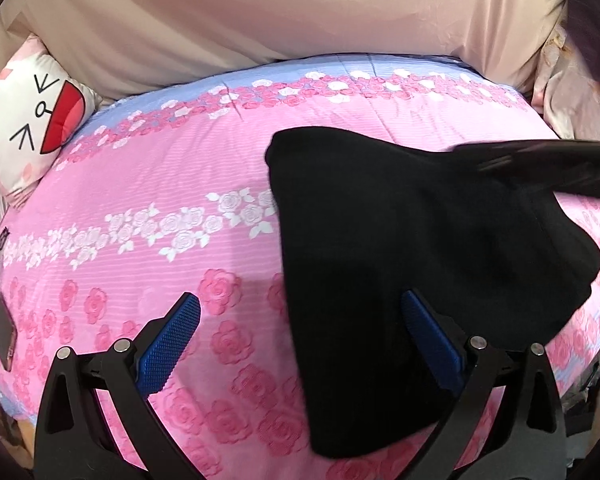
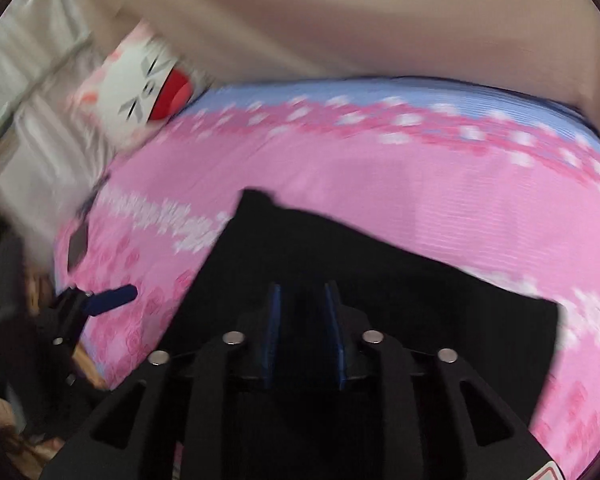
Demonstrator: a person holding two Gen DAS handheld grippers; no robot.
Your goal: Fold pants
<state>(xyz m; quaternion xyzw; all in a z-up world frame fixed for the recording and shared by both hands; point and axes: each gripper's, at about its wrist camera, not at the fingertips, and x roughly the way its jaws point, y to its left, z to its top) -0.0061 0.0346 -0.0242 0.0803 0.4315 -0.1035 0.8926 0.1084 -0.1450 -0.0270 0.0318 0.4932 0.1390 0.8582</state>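
Observation:
Black pants (image 1: 420,240) lie bunched on the pink floral bedspread (image 1: 160,160), right of centre in the left wrist view. My left gripper (image 1: 300,320) is open wide and empty, its right finger at the pants' near edge. My right gripper (image 1: 540,164) reaches in blurred from the right over the pants. In the right wrist view the pants (image 2: 380,280) fill the lower middle, and my right gripper (image 2: 302,300) has its jaws narrowly apart with black cloth between them. The left gripper's blue finger (image 2: 112,298) shows at the left.
A cartoon-face cushion (image 1: 36,120) sits at the bed's far left corner. A phone (image 1: 2,330) lies at the left edge of the bedspread. Beige fabric (image 1: 300,20) rises behind the bed. The bed's left edge drops off in the right wrist view (image 2: 80,344).

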